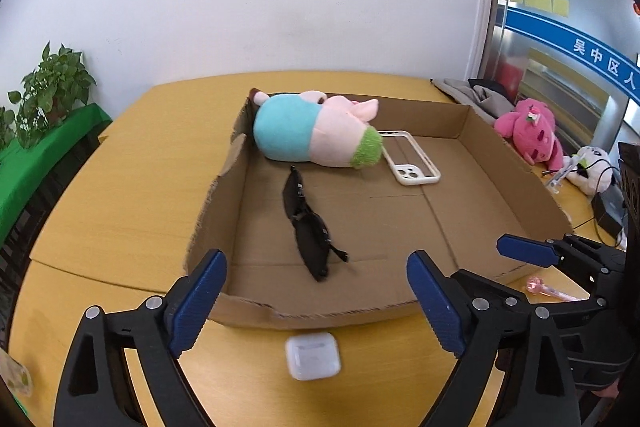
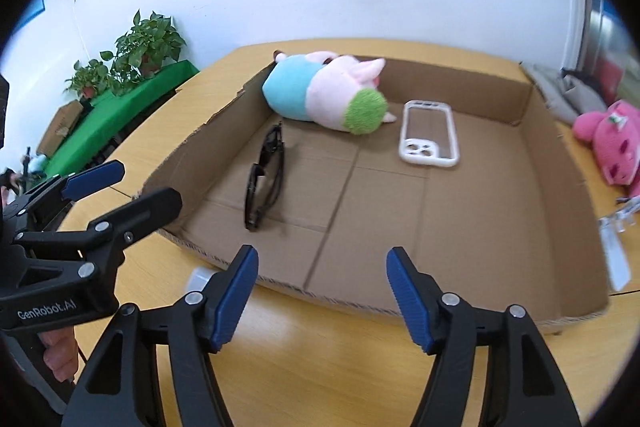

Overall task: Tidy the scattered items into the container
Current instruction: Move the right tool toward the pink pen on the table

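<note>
A shallow cardboard box (image 1: 236,163) (image 2: 576,211) lies on the yellow table. Inside it are a blue-and-pink plush (image 1: 316,131) (image 2: 324,91), black sunglasses (image 1: 308,227) (image 2: 266,179) and a white phone case (image 1: 412,159) (image 2: 430,135). A white earbud case (image 1: 313,355) lies on the table just in front of the box, between my left gripper's open fingers; its corner shows in the right wrist view (image 2: 198,277). My left gripper (image 1: 316,303) is open and empty. My right gripper (image 2: 322,291) is open and empty at the box's front wall. A pink pen (image 1: 546,289) lies right of the box.
A pink plush (image 1: 530,131) (image 2: 612,143), a white plush (image 1: 592,167), grey cloth (image 1: 476,95) and cables lie right of the box. Clear plastic items (image 2: 614,247) lie by the box's right wall. Potted plants (image 1: 52,87) (image 2: 140,47) stand on a green shelf at left.
</note>
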Motion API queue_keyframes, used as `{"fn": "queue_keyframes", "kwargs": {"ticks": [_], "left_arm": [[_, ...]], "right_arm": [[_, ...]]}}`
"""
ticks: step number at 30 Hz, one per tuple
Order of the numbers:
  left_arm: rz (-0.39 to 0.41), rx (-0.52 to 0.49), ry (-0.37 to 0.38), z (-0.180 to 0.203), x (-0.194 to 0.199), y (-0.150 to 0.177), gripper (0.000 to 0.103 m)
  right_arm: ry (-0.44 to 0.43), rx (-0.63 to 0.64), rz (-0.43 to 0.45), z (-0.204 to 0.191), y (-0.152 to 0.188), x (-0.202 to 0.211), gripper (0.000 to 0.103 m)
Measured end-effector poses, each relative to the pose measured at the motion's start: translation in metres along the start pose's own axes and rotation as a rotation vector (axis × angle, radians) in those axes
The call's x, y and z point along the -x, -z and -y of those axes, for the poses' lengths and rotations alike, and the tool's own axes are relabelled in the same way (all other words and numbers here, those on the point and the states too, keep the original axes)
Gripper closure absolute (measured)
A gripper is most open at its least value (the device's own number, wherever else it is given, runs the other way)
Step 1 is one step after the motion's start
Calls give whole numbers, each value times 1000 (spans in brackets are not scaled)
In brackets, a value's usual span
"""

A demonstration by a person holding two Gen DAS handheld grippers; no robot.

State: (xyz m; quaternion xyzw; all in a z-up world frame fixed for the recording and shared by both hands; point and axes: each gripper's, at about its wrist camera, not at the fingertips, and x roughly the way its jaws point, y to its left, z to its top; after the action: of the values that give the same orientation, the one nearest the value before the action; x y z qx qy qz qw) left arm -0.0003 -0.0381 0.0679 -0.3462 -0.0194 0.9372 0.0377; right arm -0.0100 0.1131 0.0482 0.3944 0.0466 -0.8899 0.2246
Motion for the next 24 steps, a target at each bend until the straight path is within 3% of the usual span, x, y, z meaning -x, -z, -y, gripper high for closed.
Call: {"fn": "queue_keyframes", "kwargs": {"ticks": [8,24], "left_arm": [[11,8,13,15,12,14,7],[20,-7,11,26,17,21,6]], "right_arm": [[104,-25,21,2,14,19,35],[113,-51,47,13,20,28,35]]}}
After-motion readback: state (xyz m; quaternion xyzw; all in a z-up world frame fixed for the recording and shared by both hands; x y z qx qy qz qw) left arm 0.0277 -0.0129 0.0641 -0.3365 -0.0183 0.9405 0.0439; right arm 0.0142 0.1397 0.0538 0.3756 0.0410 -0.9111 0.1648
